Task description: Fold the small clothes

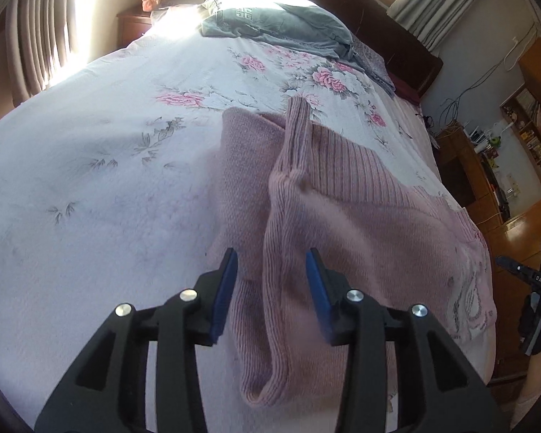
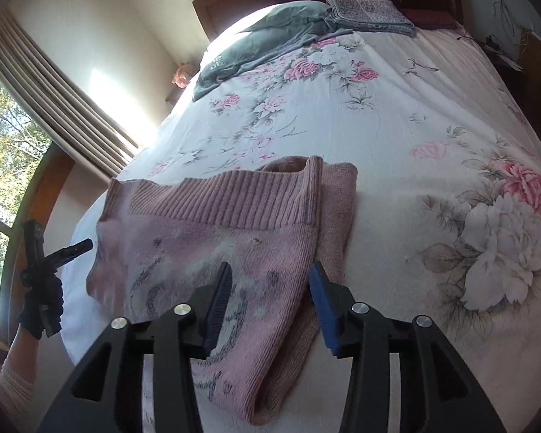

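Floral bedspread (image 2: 396, 115) covers the bed; on its near part lies the pink knit sweater (image 2: 212, 252), partly folded, one sleeve laid across its body. Beyond the sweater, grey bedding (image 2: 270, 32) sits by the headboard. Both the left gripper (image 1: 271, 285) and right gripper (image 2: 270, 296) hover over the sweater, jaws spread, holding nothing.

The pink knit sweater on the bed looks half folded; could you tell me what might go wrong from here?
1. The pink knit sweater lies near the bed's edge, so a tug could slide it off.
2. Its folded-over sleeve sits loose and could flop open.
3. Both grippers, left and right, are open, gripping nothing.
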A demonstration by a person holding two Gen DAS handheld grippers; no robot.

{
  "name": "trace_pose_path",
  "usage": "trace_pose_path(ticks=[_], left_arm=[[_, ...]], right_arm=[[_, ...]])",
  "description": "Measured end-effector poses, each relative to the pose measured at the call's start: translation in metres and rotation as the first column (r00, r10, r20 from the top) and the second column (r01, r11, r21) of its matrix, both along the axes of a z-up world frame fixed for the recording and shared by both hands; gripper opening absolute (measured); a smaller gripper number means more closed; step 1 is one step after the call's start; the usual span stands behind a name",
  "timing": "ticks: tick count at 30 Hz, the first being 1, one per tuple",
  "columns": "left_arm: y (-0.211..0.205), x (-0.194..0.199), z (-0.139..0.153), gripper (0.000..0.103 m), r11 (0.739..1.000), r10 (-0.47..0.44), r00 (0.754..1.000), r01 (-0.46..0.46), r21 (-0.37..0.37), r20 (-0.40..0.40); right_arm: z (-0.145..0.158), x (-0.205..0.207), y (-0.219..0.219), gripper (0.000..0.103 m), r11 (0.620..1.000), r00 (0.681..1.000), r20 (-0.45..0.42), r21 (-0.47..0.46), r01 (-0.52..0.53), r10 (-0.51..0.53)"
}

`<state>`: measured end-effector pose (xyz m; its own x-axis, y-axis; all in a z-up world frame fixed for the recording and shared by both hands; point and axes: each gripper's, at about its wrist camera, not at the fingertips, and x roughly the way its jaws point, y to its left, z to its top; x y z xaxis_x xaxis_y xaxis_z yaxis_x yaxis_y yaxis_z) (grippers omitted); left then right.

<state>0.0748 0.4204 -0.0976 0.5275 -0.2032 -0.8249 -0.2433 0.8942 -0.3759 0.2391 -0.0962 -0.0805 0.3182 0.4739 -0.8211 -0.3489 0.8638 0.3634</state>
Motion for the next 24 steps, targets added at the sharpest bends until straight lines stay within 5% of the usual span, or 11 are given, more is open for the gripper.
trace_pose_path(ticks=[4,9,12,14,20,24], left_arm=[[-0.013,-0.034,-0.015,0.040,0.999,-0.010,1.000,0.009,-0.044,-0.024],[-0.027,-0.047,-0.029,0.034,1.000,0.008,0.999,-0.007,0.009,-0.032],[-0.027,-0.046,-0.028,0.011,1.000,0.025,0.999,-0.025,-0.001,-0.032],[-0.025,-0.048,-0.022,0.009,0.999,0.025,0.999,-0.026,-0.036,-0.028],[-0.009,-0.070,0.006,0.008,0.989,0.028,0.999,-0.021,-0.144,0.047],[-0.002,-0.075,-0.018,0.008,0.990,0.023,1.000,-0.024,-0.140,-0.007]], right_arm=[[-0.013,-0.043,-0.002,0.049,0.999,0.999,-0.039,0.011,-0.034,0.034],[-0.037,-0.064,0.014,0.049,0.997,0.996,-0.053,-0.046,-0.069,0.067],[-0.042,-0.061,0.021,0.027,0.995,0.997,-0.049,-0.073,-0.070,0.067],[-0.035,-0.060,0.019,0.013,0.997,0.996,-0.057,-0.022,-0.069,0.068],[-0.002,-0.061,0.002,0.008,0.995,0.997,-0.036,0.075,-0.059,0.062],[-0.023,-0.060,0.003,0.008,0.998,0.995,-0.082,0.015,-0.057,0.058]])
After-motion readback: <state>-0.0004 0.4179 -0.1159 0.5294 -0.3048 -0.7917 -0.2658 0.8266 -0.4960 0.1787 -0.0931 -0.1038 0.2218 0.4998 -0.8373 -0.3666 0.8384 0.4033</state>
